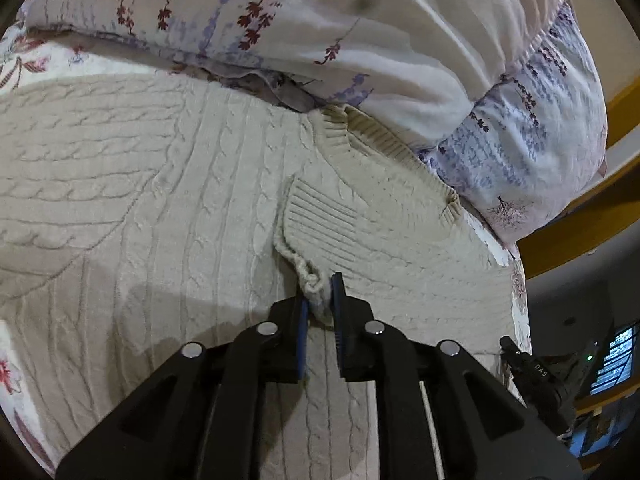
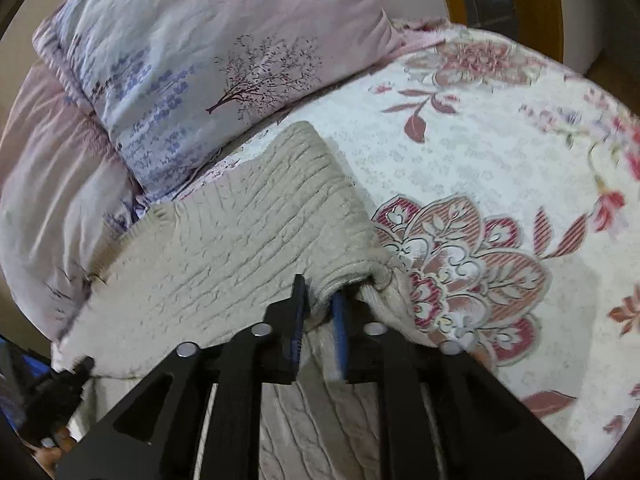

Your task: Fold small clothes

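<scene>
The cream sweater (image 1: pixel 160 184) is pinched at its edges by the left gripper (image 1: pixel 320 300) and right gripper (image 2: pixel 318 300); bulky knit could be lost from either shallow grip, spoiling the fold.

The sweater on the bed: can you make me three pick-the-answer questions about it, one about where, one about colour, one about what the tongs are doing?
1. Where does the sweater lie?
A. on a flowery bedspread, next to a pillow
B. in a basket
C. on a chair

2. What colour is the sweater?
A. red
B. cream
C. black

3. What are the left tongs and right tongs doing?
A. both hang open above it
B. only one grips it
C. each is shut on a bit of the knit

Answers:
1. A: the bedspread with red flowers is under it and the pillow touches its far edge.
2. B: the cable knit is pale cream all over.
3. C: knit is pinched between the blue pads in each wrist view.
</scene>
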Action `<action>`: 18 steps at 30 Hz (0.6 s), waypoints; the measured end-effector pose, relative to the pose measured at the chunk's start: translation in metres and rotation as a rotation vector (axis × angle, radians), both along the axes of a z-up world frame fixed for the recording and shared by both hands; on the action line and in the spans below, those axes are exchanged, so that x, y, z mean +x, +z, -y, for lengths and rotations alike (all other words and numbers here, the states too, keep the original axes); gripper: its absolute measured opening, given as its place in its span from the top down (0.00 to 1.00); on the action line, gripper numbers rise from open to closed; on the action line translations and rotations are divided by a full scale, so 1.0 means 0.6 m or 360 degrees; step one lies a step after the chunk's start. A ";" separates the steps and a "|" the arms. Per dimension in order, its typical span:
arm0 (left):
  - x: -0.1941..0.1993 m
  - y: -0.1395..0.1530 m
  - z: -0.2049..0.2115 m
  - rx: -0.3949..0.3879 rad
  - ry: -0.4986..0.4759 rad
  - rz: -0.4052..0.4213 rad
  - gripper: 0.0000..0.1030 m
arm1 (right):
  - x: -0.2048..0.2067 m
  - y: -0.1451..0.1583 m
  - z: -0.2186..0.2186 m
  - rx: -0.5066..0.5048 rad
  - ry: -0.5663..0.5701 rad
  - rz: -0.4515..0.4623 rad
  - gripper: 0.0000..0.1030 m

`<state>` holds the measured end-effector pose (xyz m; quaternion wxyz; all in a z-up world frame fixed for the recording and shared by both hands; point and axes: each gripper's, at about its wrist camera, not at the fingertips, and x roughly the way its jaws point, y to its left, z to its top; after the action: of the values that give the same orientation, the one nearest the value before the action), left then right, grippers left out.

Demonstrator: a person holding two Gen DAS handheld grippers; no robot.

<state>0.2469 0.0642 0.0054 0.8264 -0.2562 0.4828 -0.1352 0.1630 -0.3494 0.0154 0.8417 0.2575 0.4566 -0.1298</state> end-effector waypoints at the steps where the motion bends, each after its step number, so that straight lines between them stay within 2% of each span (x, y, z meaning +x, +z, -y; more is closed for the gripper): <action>1: -0.004 0.004 -0.005 -0.0008 -0.0005 0.0006 0.78 | -0.003 0.006 -0.003 -0.0029 0.0000 -0.0003 0.68; 2: -0.009 0.009 -0.006 -0.0011 -0.0008 0.0015 0.67 | -0.011 0.016 -0.007 -0.0073 -0.0004 0.0005 0.64; 3: -0.018 0.018 -0.018 -0.0027 -0.0006 0.0043 0.62 | -0.020 0.027 -0.011 -0.0109 -0.0009 0.0022 0.60; 5: -0.036 0.034 -0.040 -0.0046 0.0008 0.0097 0.50 | -0.028 0.050 -0.021 -0.0163 0.0004 0.0067 0.60; 8: -0.071 0.062 -0.085 -0.0037 0.0054 0.0198 0.41 | -0.014 0.078 -0.054 -0.0149 0.0166 0.0122 0.60; 12: -0.117 0.079 -0.163 -0.0008 0.0214 0.0261 0.40 | 0.043 0.067 -0.150 -0.0074 0.0559 0.0056 0.60; 15: -0.153 0.077 -0.236 -0.0030 0.0371 0.0255 0.40 | 0.077 0.050 -0.221 -0.0106 0.0767 0.0010 0.60; 18: -0.179 0.070 -0.301 -0.0036 0.0543 0.0223 0.40 | 0.101 0.035 -0.281 -0.0166 0.0895 0.0001 0.60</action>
<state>0.1395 0.2446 0.0476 0.8660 -0.3336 0.3721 -0.0161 0.2234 -0.1807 0.0363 0.8569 0.0772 0.5025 0.0855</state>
